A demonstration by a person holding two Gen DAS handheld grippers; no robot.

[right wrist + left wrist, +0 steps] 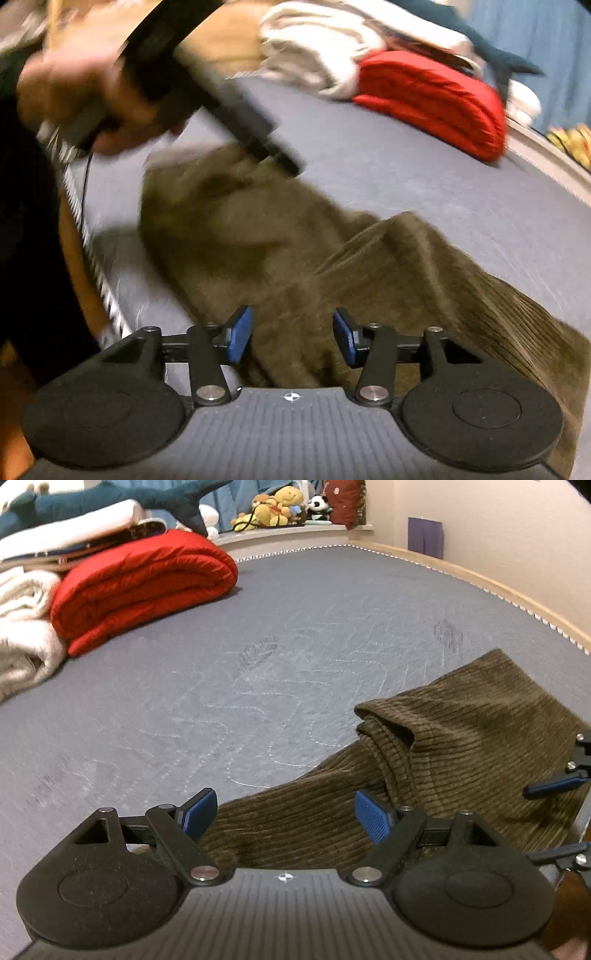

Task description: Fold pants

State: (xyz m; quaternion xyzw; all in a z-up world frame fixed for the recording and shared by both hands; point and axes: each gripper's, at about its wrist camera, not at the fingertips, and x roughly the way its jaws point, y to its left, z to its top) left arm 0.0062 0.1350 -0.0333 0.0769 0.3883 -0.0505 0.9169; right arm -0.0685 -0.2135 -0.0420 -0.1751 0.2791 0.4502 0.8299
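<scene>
Olive-brown corduroy pants (461, 731) lie rumpled on the grey-blue mattress (258, 664), partly folded over on themselves. My left gripper (284, 818) is open, its blue pads just above the near edge of the pants. My right gripper (293, 338) is open over the pants (295, 240); that view is blurred. The right gripper's fingertips (546, 786) show at the right edge of the left wrist view, above the cloth. The left gripper's body (221, 99) and the hand that holds it show at the top left of the right wrist view.
A folded red quilt (144, 587) and white blankets (26, 627) are stacked at the back left of the mattress. A blue shark plush (110, 498) lies on them. Stuffed toys (280, 506) sit on a ledge behind. A wooden bed rail (480, 579) borders the far right.
</scene>
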